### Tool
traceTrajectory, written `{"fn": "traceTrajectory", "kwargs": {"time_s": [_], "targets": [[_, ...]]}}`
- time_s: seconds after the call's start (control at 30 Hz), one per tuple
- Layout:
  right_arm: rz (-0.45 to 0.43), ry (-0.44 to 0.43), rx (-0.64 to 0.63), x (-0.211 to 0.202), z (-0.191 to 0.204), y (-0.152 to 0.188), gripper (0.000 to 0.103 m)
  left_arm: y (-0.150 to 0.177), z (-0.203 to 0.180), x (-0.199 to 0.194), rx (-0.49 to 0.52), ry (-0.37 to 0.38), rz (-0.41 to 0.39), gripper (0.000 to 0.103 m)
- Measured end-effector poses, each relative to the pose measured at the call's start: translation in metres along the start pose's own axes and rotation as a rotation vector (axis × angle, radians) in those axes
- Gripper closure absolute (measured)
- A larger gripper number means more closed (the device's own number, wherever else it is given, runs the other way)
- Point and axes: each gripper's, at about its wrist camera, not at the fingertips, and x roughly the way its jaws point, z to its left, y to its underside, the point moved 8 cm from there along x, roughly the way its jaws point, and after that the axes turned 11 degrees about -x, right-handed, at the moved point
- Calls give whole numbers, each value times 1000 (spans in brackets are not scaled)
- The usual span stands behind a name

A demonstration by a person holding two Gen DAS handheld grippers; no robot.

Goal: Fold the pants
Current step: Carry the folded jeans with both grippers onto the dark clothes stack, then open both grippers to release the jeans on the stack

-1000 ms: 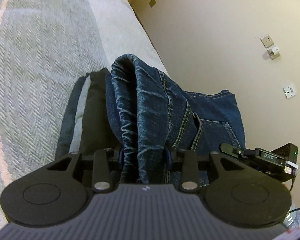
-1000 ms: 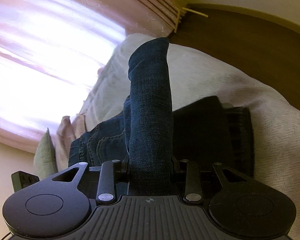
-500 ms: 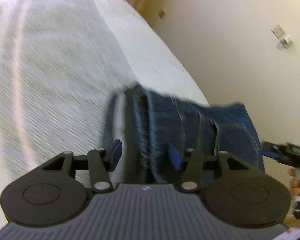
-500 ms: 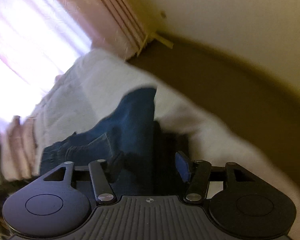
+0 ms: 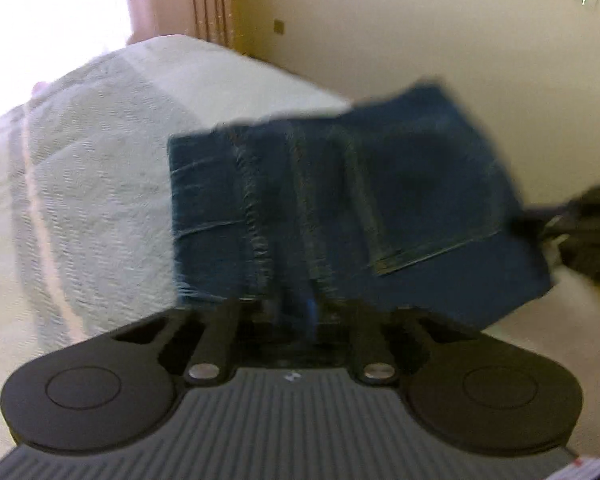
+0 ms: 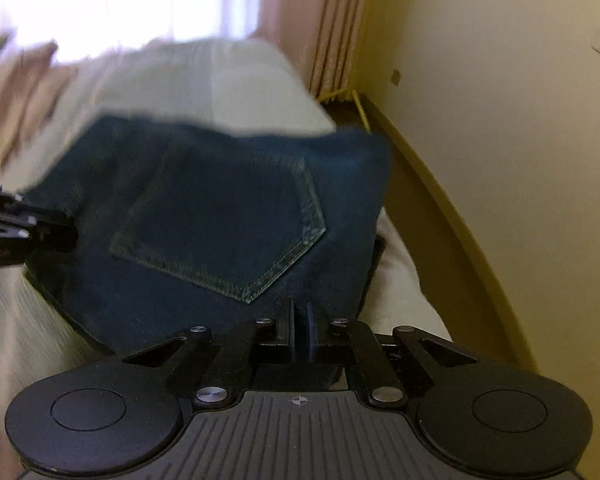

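Right wrist view: your right gripper (image 6: 300,316), jaws together and empty, sits at the near edge of the folded jeans (image 6: 228,208); your left gripper (image 6: 60,232), jaws closing, meets their left edge.

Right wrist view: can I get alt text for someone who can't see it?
Folded dark blue jeans, back pocket facing up, lie on a pale bedspread. The right gripper is shut just before their near edge; curtains and a cream wall lie behind.
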Motion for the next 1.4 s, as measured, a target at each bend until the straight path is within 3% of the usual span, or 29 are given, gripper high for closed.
{"fn": "traceTrajectory", "kwargs": {"time_s": [0.17,0.3,0.37,0.47,0.57,0.63,0.73,0.87,1.0,1.03,1.1,1.23,1.4], "targets": [[-14,46,-64,17,13,4,97,-5,3,16,-49,-8,6,99],[16,-77,65,4,-7,-10,97,-19,3,-4,-81,3,8,98],[-34,-107,120,-11,-22,-24,97,-32,4,-15,-96,13,-20,98],[-113,-30,98,-14,-42,-48,97,-54,-1,-19,-123,28,-70,96],[-116,12,62,11,-50,-57,97,-76,-6,-5,-134,24,-100,93],[-97,16,44,31,-50,-50,97,-81,-5,16,-138,-1,-80,88],[-89,32,28,48,-49,-35,96,-81,2,46,-125,-28,-45,94],[-44,-41,48,36,-59,-46,96,-96,-3,41,-88,-41,-73,93],[-138,-5,129,36,-85,-78,96,-109,-2,43,-92,-45,-93,87],[-124,-4,130,44,-87,-81,96,-110,-1,48,-83,-56,-83,87],[-13,-46,118,72,-82,-73,96,-108,1,55,-89,-69,-47,86],[-60,-62,120,36,-75,-64,96,-103,-3,21,-124,-20,-29,84],[-61,-167,185,-30,-34,-22,96,-56,-26,-25,-109,18,25,73]]}}
